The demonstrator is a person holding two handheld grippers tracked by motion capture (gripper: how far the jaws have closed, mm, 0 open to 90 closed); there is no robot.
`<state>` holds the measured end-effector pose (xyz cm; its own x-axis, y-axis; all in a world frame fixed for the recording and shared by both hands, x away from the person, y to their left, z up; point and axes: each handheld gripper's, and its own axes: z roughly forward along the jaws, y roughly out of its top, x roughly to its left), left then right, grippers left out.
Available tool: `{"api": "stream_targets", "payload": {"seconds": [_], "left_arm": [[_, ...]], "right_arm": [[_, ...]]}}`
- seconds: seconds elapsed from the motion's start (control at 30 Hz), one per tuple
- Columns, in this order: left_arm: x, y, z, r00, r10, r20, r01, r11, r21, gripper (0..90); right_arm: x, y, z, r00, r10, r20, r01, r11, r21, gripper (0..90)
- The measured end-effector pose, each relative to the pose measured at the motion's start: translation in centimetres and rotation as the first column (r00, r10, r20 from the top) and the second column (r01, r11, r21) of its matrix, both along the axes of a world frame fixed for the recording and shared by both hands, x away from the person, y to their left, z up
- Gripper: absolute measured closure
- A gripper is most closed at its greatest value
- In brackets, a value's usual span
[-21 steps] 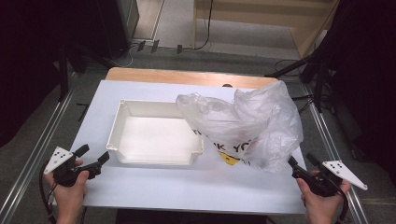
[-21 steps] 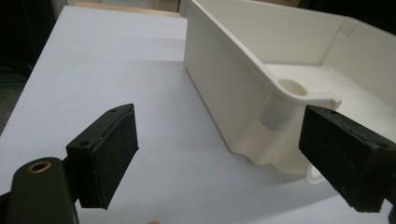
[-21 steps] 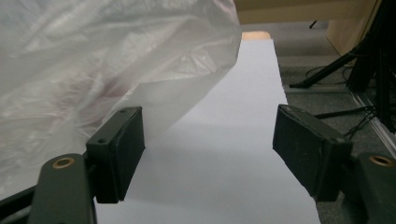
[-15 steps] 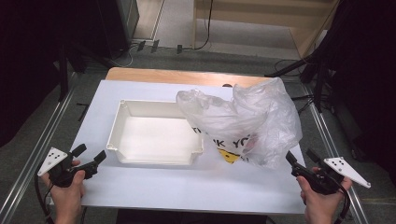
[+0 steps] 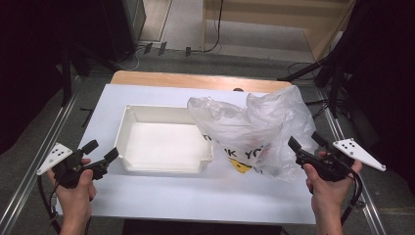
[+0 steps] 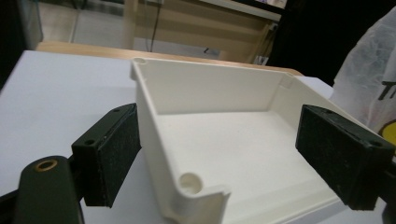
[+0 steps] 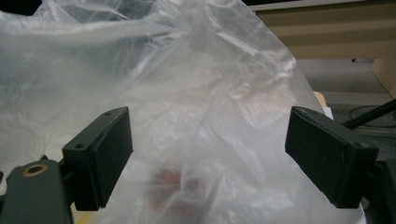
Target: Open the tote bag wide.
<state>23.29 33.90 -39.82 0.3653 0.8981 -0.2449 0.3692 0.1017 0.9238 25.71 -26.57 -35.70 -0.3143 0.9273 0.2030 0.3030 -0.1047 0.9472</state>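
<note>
A white rectangular tray (image 5: 128,128) lies empty on the white table, its near corner (image 6: 196,186) between my left jaws in the left gripper view. To its right slumps a crumpled clear plastic bag (image 5: 254,127) with black letters and a yellow mark; something red (image 7: 168,179) shows faintly through it. My left gripper (image 5: 102,152) stands open just left of the tray's front corner. My right gripper (image 5: 306,141) stands open at the bag's right side, close to the plastic.
The white table top (image 5: 205,196) has free room along its front edge and at the far left. A wooden board edge (image 5: 195,81) runs behind it. Metal rails (image 5: 44,147) flank the table, with cables on the floor beyond.
My left gripper drew back toward the table's left front, then came forward to the tray's corner. My right gripper edged closer to the bag.
</note>
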Motion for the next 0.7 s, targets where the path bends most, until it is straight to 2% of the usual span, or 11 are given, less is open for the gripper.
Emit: {"api": "stream_targets", "payload": {"seconds": [0.17, 0.33, 0.37, 0.4, 0.47, 0.53, 0.57, 0.6, 0.63, 0.67, 0.7], "left_arm": [[1.1, -2.6, 1.0, 0.9985, -0.055, -0.009, 0.055, 0.9984, 0.011, 14.6], [2.2, -5.6, 2.0, 0.9923, -0.124, -0.002, 0.124, 0.9919, 0.027, 14.9], [2.7, -6.8, 2.4, 0.9889, -0.149, -0.002, 0.148, 0.9883, 0.035, 14.9], [2.7, -6.8, 2.4, 0.9889, -0.149, -0.002, 0.148, 0.9883, 0.035, 15.0], [3.3, -8.2, 2.9, 0.9846, -0.175, -0.001, 0.174, 0.9840, 0.036, 15.0], [3.8, -9.3, 3.2, 0.9806, -0.196, 0.005, 0.196, 0.9798, 0.042, 15.0], [4.1, -10.0, 3.4, 0.9781, -0.208, 0.006, 0.208, 0.9772, 0.045, 15.1], [4.7, -11.3, 3.7, 0.9737, -0.228, 0.008, 0.227, 0.9727, 0.049, 15.1], [4.7, -11.3, 3.7, 0.9737, -0.228, 0.008, 0.227, 0.9727, 0.049, 15.1], [5.2, -12.4, 4.0, 0.9697, -0.244, 0.011, 0.243, 0.9687, 0.050, 15.1], [5.2, -12.4, 4.0, 0.9697, -0.244, 0.011, 0.243, 0.9687, 0.050, 15.1]], "right_arm": [[0.6, -0.1, 0.5, 0.9999, -0.010, 0.011, 0.010, 1.000, 0.003, 15.1], [1.2, -1.6, 0.4, 0.9986, -0.047, -0.024, 0.049, 0.997, 0.061, 15.1], [1.2, -1.9, 0.1, 0.9979, -0.050, -0.041, 0.052, 0.997, 0.063, 15.1], [1.2, -1.9, 0.1, 0.9979, -0.050, -0.041, 0.052, 0.997, 0.063, 15.1], [1.3, -1.9, -0.4, 0.9973, -0.049, -0.055, 0.052, 0.997, 0.059, 15.8], [1.3, -2.0, -1.1, 0.9976, -0.030, -0.063, 0.034, 0.998, 0.060, 27.8], [1.4, -2.0, -1.6, 0.9972, 0.014, -0.073, -0.009, 0.998, 0.070, 43.3], [1.4, -1.9, -1.7, 0.9968, 0.028, -0.074, -0.023, 0.997, 0.070, 47.6], [1.4, -1.9, -1.7, 0.9968, 0.028, -0.074, -0.023, 0.997, 0.070, 47.6], [1.2, -1.9, -1.9, 0.9963, 0.026, -0.082, -0.020, 0.997, 0.073, 56.7], [1.1, -1.9, -2.0, 0.9960, 0.024, -0.086, -0.018, 0.997, 0.075, 60.2]]}}
